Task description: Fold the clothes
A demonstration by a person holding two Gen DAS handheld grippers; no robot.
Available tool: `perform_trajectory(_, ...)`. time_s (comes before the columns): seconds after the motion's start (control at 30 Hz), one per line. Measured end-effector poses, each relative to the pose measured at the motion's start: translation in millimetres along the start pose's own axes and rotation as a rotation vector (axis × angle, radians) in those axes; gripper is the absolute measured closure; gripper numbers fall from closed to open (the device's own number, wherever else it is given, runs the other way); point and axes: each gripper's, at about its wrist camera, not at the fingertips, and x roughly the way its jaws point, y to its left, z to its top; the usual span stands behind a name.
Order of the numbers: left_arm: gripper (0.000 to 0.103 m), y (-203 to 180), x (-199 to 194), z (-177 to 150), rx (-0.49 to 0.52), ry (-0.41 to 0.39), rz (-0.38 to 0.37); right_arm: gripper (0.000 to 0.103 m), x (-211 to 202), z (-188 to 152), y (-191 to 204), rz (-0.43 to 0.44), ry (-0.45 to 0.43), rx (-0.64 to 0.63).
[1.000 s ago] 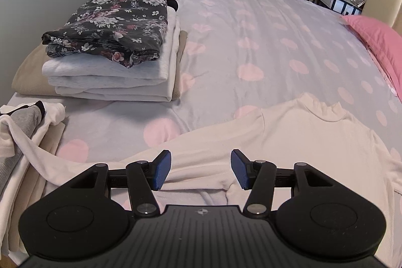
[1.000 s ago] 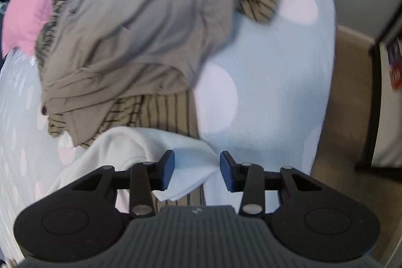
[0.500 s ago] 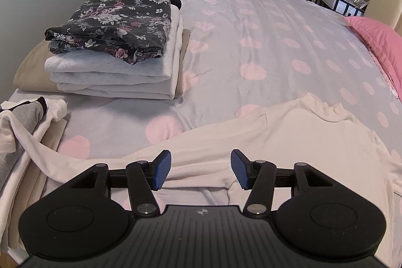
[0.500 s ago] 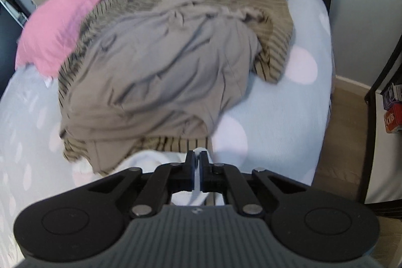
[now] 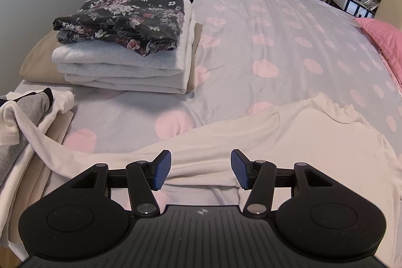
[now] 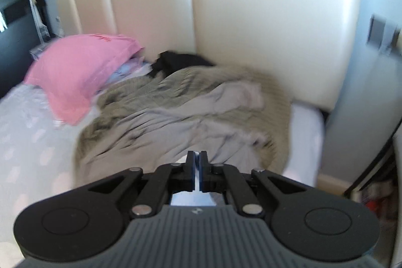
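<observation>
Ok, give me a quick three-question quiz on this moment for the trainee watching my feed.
1. True or false: the left tongs are clamped on the cream top.
2. What lies on top of the folded stack?
A. a pink pillow
B. a dark floral garment
C. a striped sweater
3. Fill in: the right tongs are ____ on a bit of white fabric.

Key:
1. False. They are open, with the top's sleeve below them.
2. B, the floral garment.
3. Shut. White cloth shows just behind the closed fingers, though the view is blurred.
</observation>
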Motion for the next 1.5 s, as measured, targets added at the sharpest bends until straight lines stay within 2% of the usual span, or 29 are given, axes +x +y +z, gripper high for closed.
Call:
perform_trajectory(0.1,0.052,-0.2,0.8,0.8,-0.001,0.002,0.0,0.1,15.0,0.0,0.0,-0.061,0.037,-0.022)
perform_trajectory(0.23,0.052,-4.4,3.7,0.7,0.014,0.013,-0.005,0.1,20.1,-9.8,1.5,-0.028,0.043,-0.026)
perform_trajectory(0.43,0.052,-15.2,9.0,-2.1,0.081,0.05,-0.019,0.1,11.4,-21.6,21.2,0.001,0.042,-0.112)
perform_trajectory(0.63,0.052,-19.7,4.0,-10.8,0.14,0.043,-0.004,0.1,-6.0,-30.1,37.5,0.028,0.02,-0.157)
perform_trajectory(0.77,0.052,-18.5,1.3,-10.9,0.138,0.04,-0.021,0.1,-38.2,-26.0,55.6,0.136,-0.004,-0.19)
perform_trajectory(0.9,0.052,-18.8,-1.5,-10.8,0.137,0.036,-0.041,0.1,-85.2,-20.6,93.8,0.274,-0.044,-0.265)
perform_trajectory(1.23,0.052,-33.1,-7.8,-11.7,0.189,0.027,-0.067,0.1,-223.0,-37.4,224.8,0.652,-0.091,-0.432)
perform_trajectory(1.5,0.052,-28.6,-21.8,-3.9,0.161,-0.004,-0.116,0.1,-314.2,-62.8,325.4,0.849,-0.114,-0.553)
